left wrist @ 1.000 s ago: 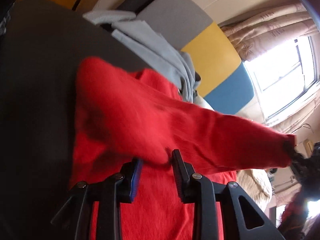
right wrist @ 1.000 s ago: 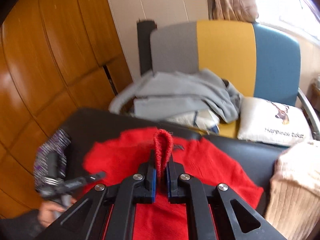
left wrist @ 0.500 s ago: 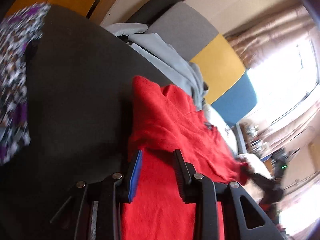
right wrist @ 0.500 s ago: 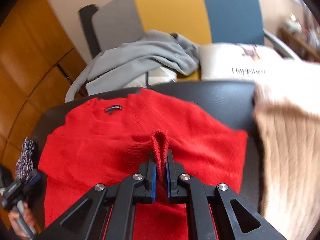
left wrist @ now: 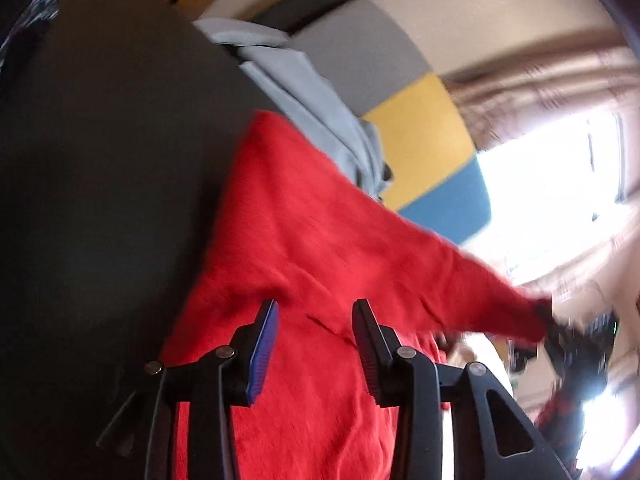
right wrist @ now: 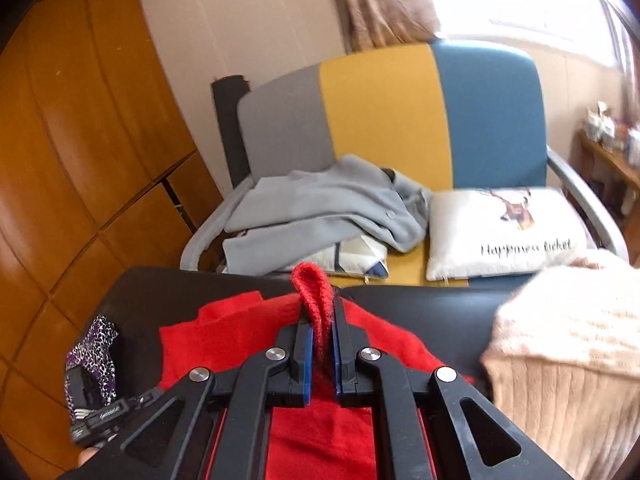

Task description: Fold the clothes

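The red sweater (left wrist: 304,240) lies spread on the dark counter (left wrist: 112,168), directly under and ahead of both pairs of fingers. The left gripper (left wrist: 314,316) hangs over the sweater with its fingers (left wrist: 264,332) apart; they have just been opening, and nothing is pinched between them, the red knit showing through the gap below. From beside the left fingers, one part of the sweater stretches out taut to the right, ending at the dark, blurred shape of the right gripper (left wrist: 560,332).

In the right wrist view, the right gripper (right wrist: 320,340) has its fingers (right wrist: 306,354) closed on a fold of the red sweater (right wrist: 224,332), and a loop of the red knit sticks up out of the fingertips. To the right of these fingers a cream ribbed sweater (right wrist: 560,340) sits on the counter (right wrist: 420,312). To their left is the left gripper (right wrist: 104,420), with a purple patterned sleeve (right wrist: 92,352) behind it.

Beyond the fingertips, past the counter's far edge, stands a chair (right wrist: 384,112) with a grey, yellow and blue back. On its seat lie a heap of grey clothing (right wrist: 320,208) and a white cushion (right wrist: 508,232) with a printed picture and lettering.
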Motion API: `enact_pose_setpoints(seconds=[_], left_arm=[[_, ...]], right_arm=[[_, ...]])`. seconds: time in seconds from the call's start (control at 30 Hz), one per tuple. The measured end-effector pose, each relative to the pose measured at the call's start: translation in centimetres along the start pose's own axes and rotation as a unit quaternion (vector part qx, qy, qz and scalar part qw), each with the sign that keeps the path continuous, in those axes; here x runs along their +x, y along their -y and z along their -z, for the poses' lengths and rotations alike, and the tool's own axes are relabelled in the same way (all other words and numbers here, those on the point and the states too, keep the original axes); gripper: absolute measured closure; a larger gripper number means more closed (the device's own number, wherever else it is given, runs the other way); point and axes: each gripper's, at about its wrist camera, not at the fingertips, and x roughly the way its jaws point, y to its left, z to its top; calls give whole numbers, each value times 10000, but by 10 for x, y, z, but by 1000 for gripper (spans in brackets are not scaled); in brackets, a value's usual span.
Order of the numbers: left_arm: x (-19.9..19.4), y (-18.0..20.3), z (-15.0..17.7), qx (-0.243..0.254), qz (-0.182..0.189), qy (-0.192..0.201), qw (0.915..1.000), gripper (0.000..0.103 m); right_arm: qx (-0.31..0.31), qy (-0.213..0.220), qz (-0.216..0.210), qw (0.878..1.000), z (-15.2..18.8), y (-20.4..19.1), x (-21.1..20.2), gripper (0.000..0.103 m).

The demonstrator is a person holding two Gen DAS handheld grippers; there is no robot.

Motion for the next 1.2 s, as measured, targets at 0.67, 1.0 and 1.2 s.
enact_pose_setpoints(seconds=[0.67,1.0,1.2], left_arm=[[23,36,-20,2032,-1941,-227,9594,60],[44,53,-22,2787,-2221,-495,9330,91],[21,32,-43,2402,-1828,-613,9514,93]], right_arm=[[982,-1099,206,9889,79,98,54,90],[685,-1658,556,9822,105,102,79,91],[568,-903,8,9943,87,81,26,95]])
